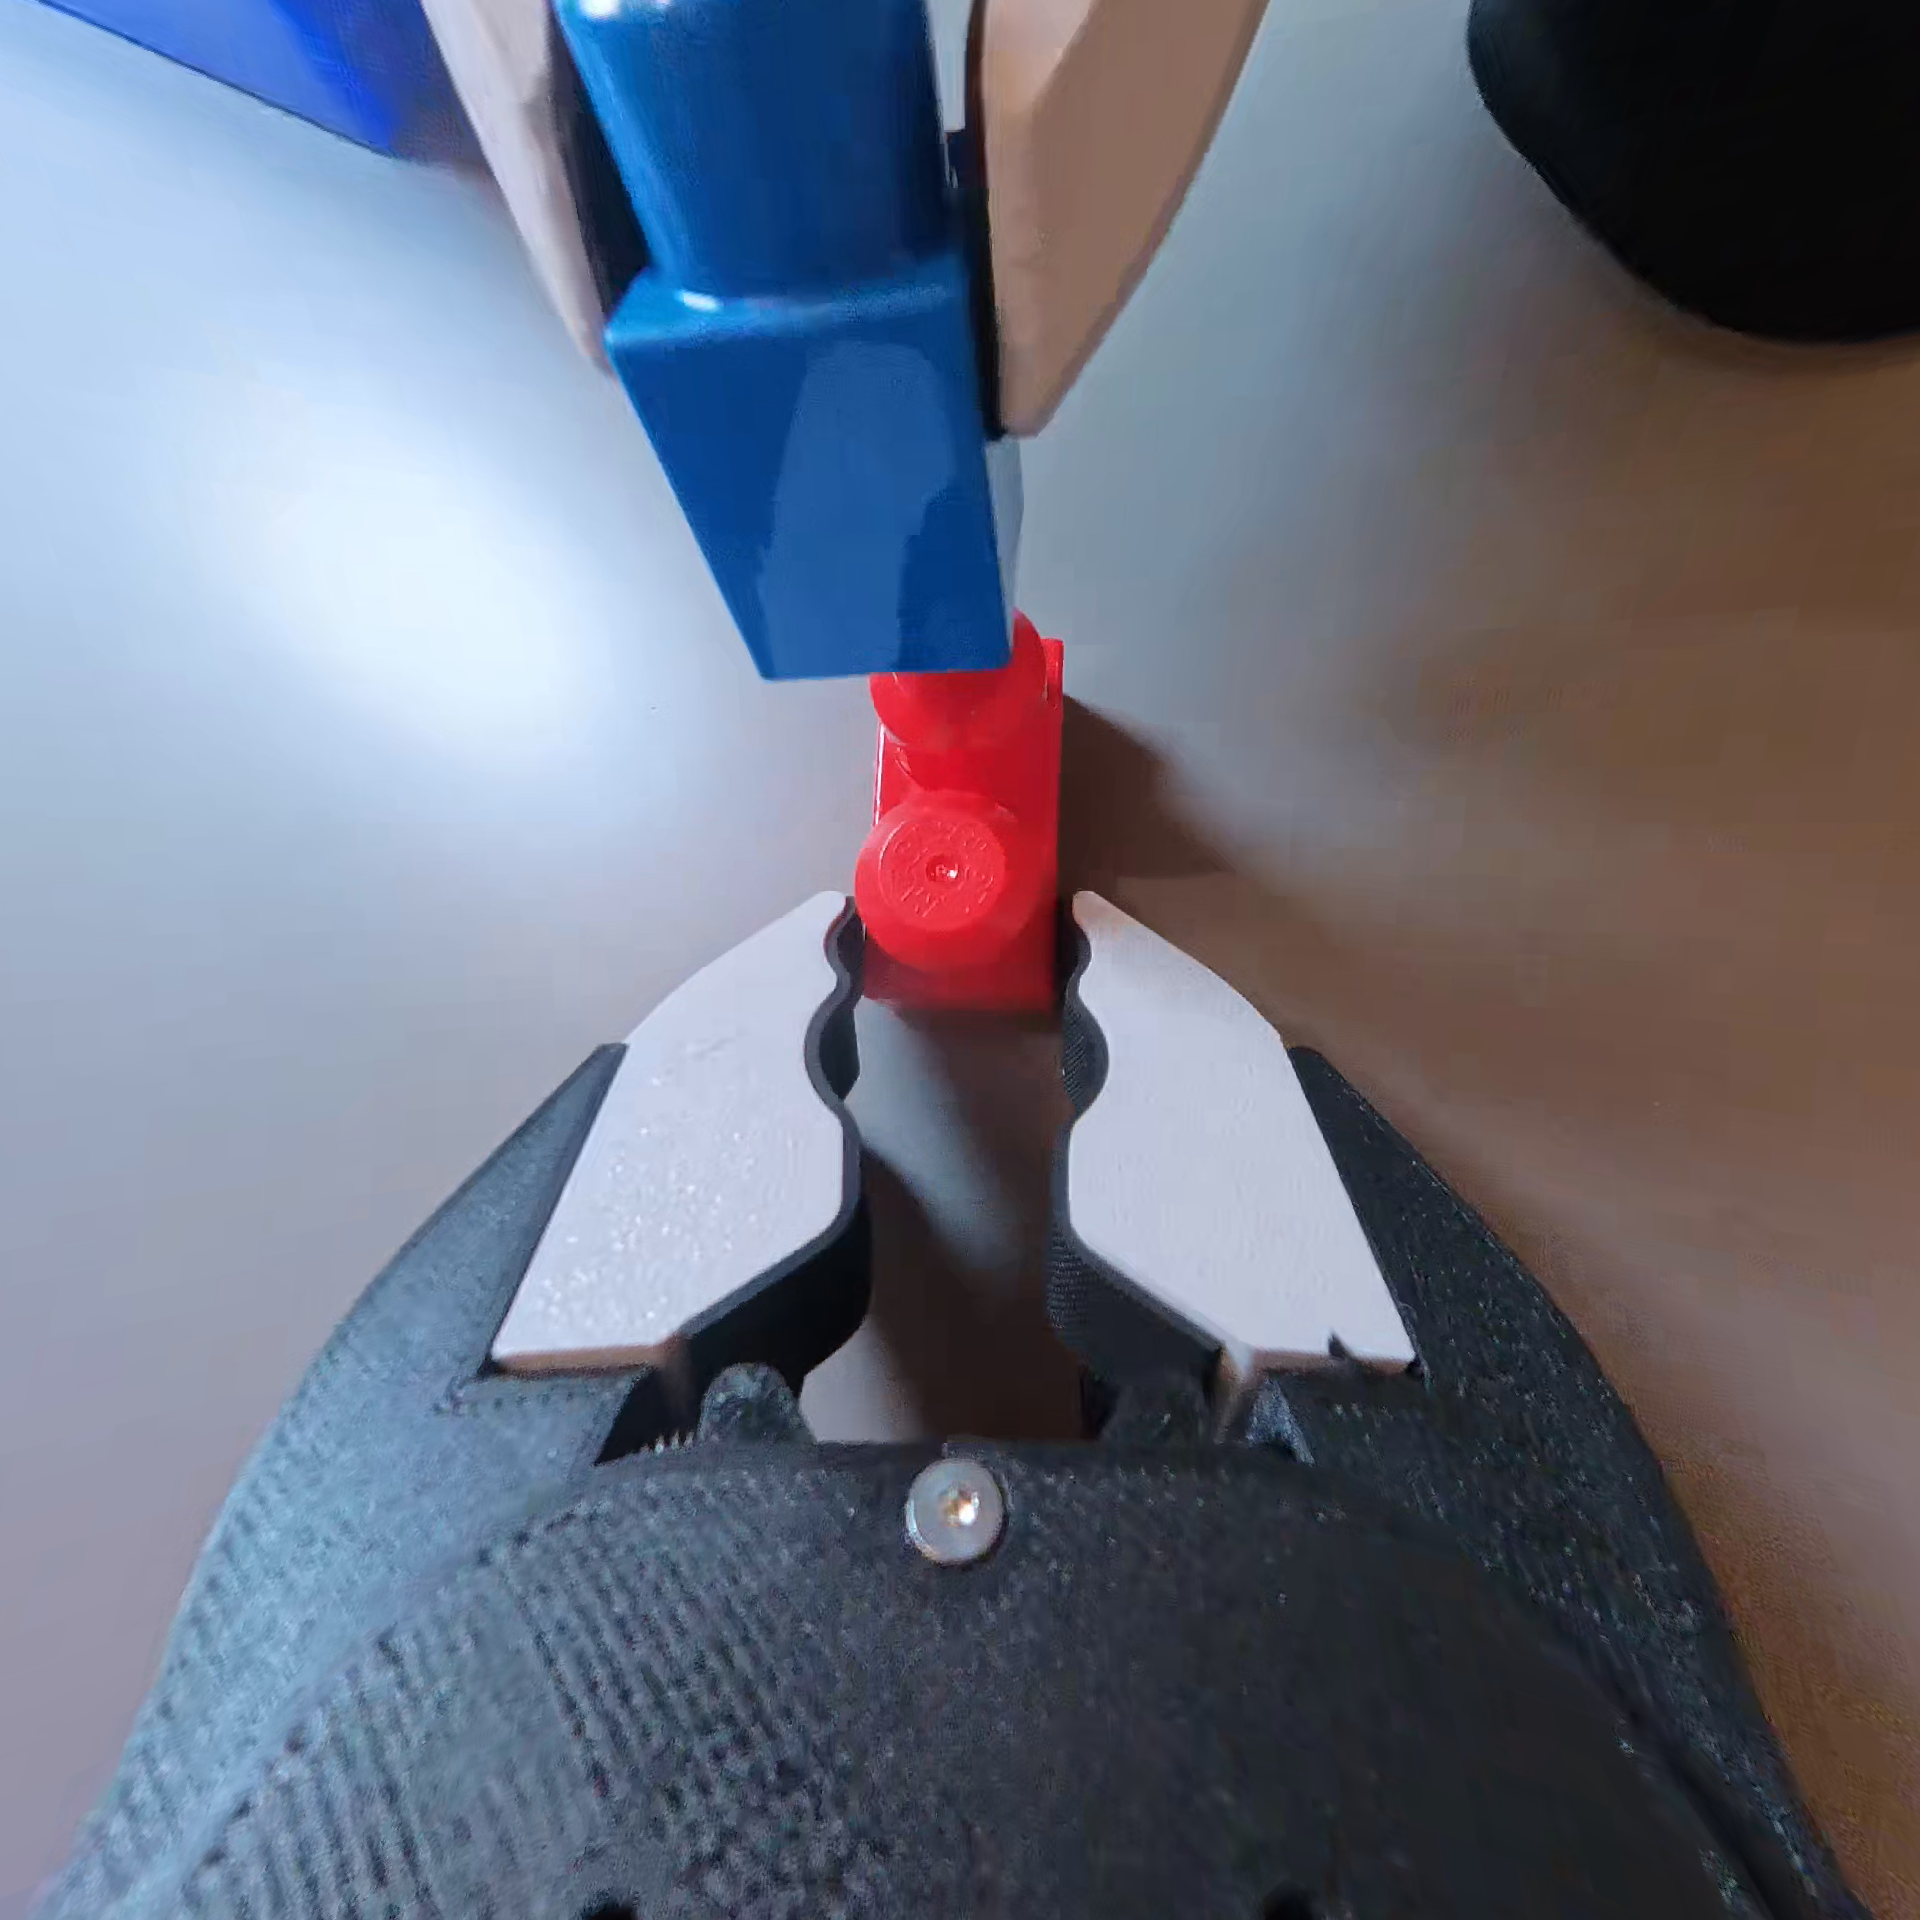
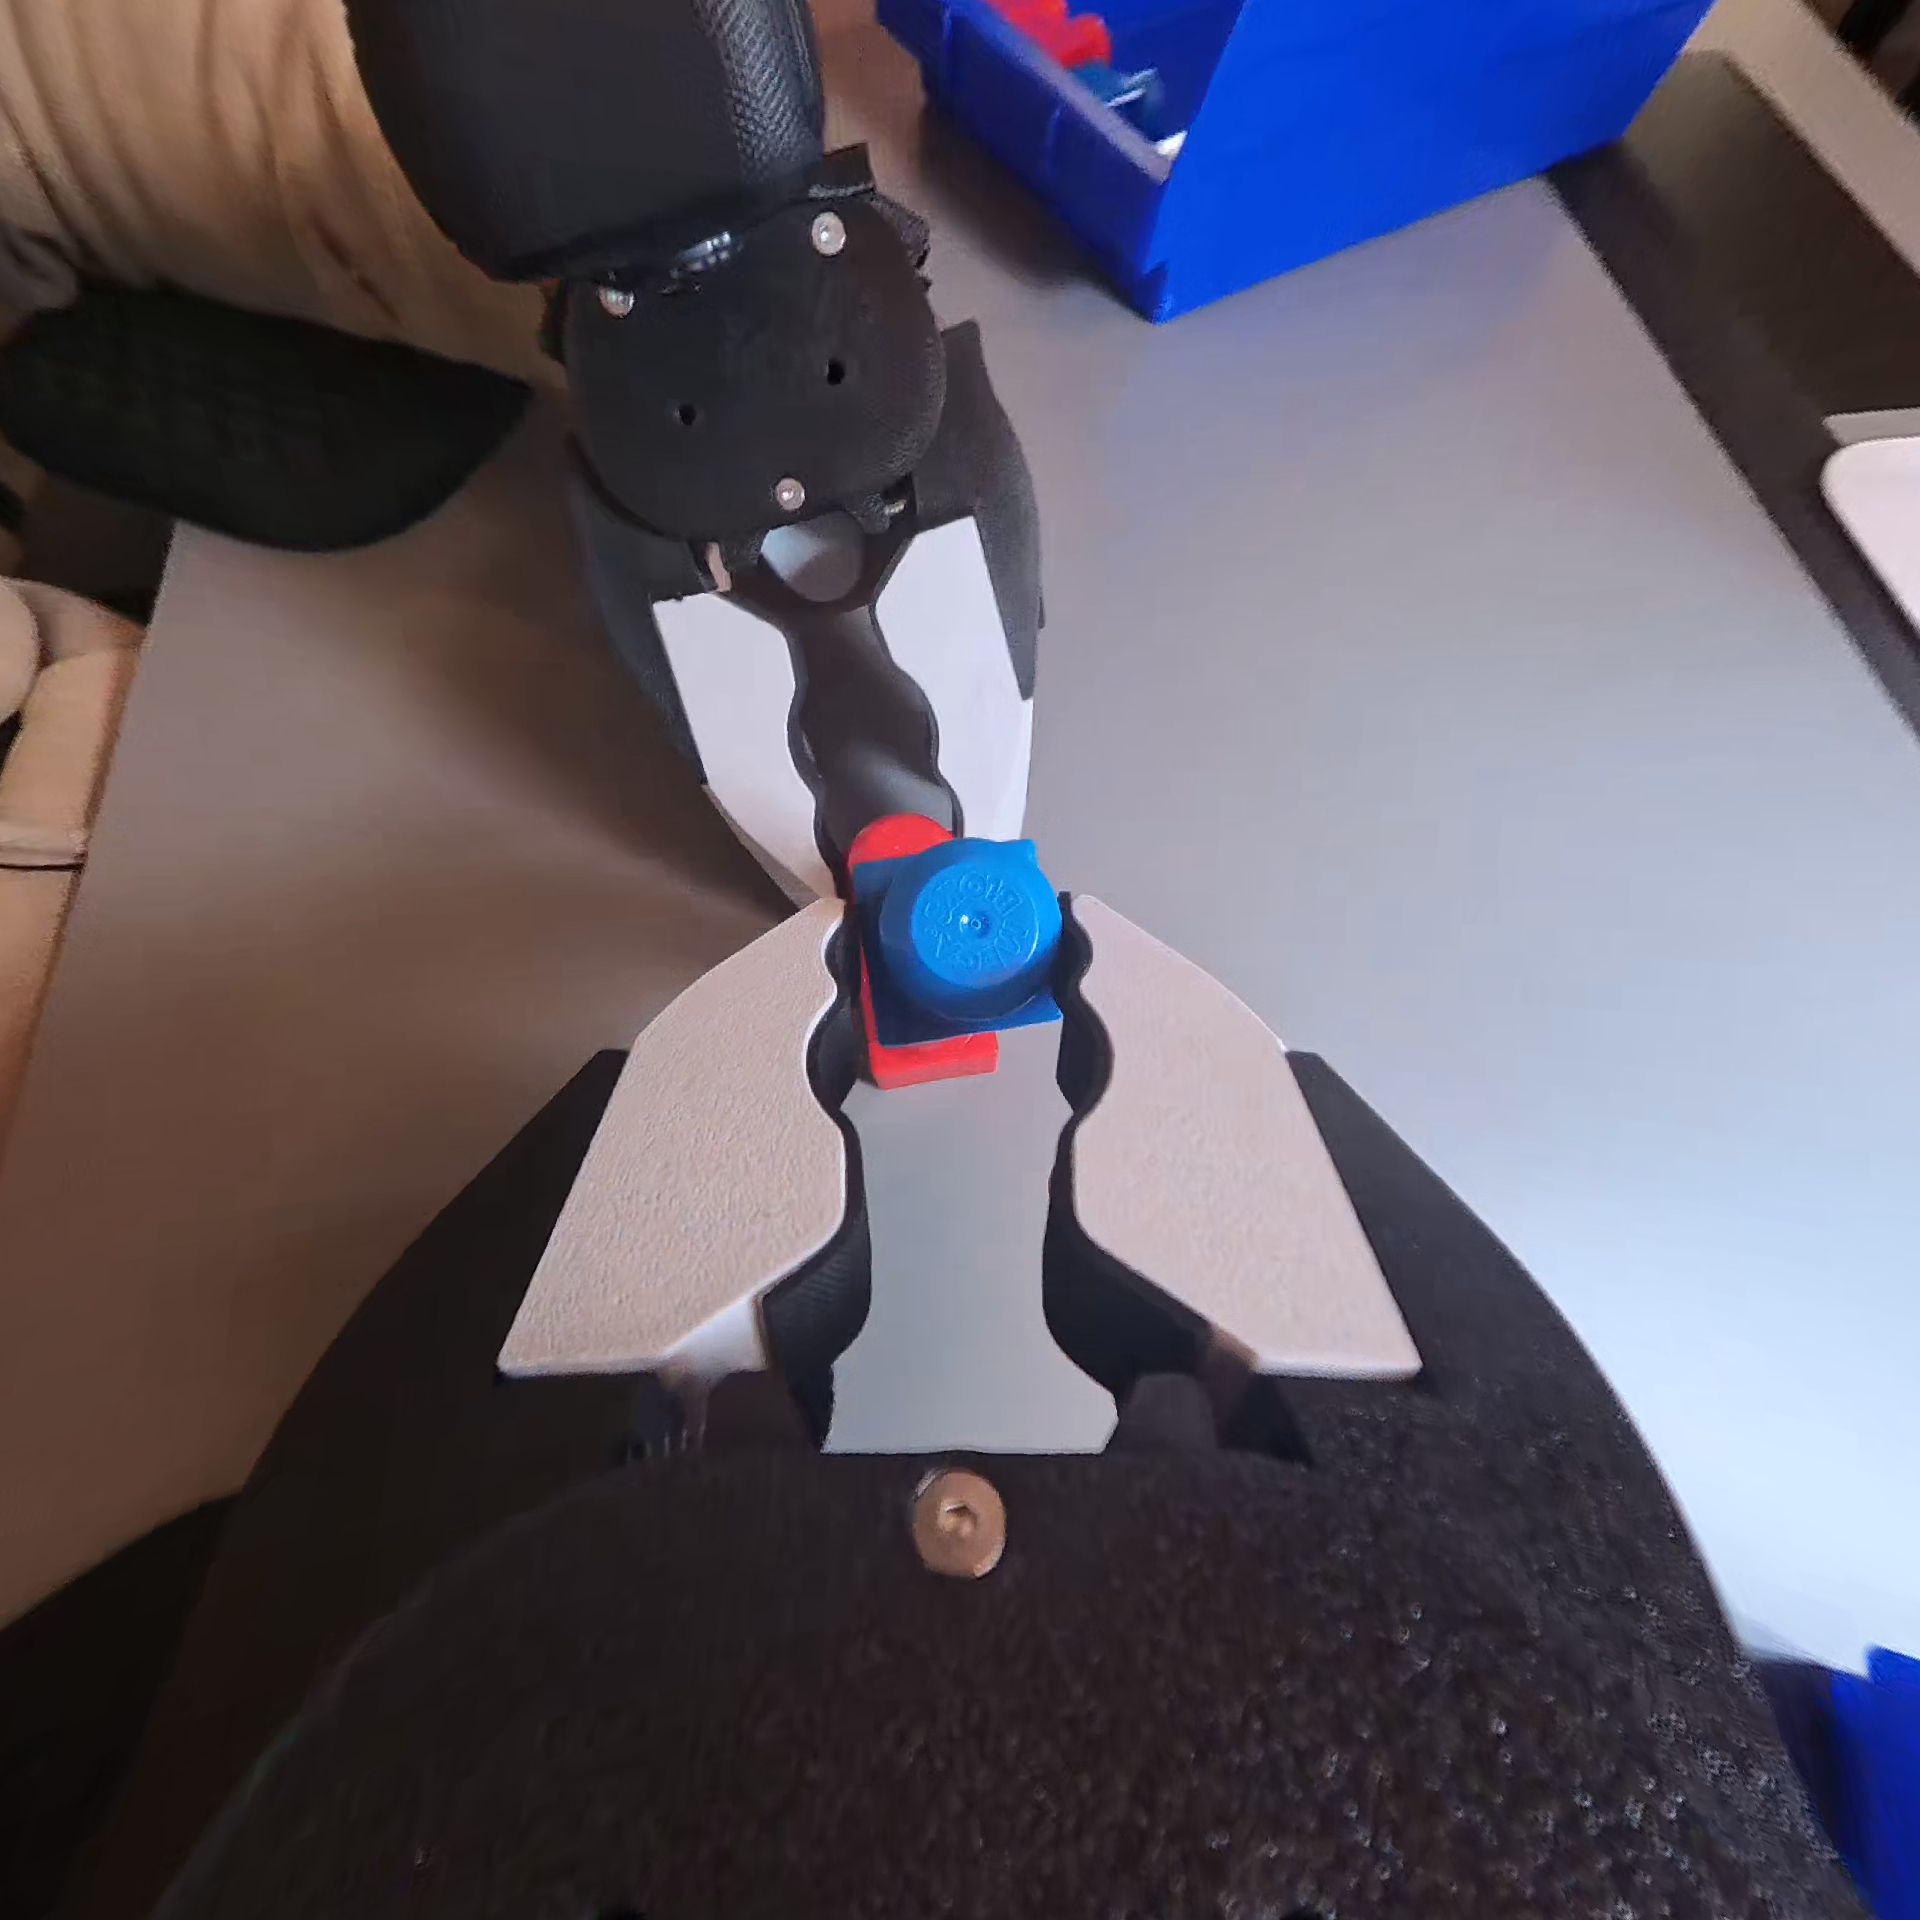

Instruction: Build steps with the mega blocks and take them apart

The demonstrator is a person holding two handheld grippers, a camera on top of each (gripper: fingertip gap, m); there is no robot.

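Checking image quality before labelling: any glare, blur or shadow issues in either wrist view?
Left wrist view: bright glare on the table at left, blue block soft, red block sharp, shadow to its right. Right wrist view: blue bin and frame edges blurred, wide-angle bending.

A smooth grey surface (image 2: pixel 1403 831) fills both views, brightly lit on one side and shading to a warmer brownish tone on the other. Beyond the tongs, off its edge, sit beige cushioned furniture (image 2: pixel 208 135) and a dark cushion (image 2: pixel 239 416).
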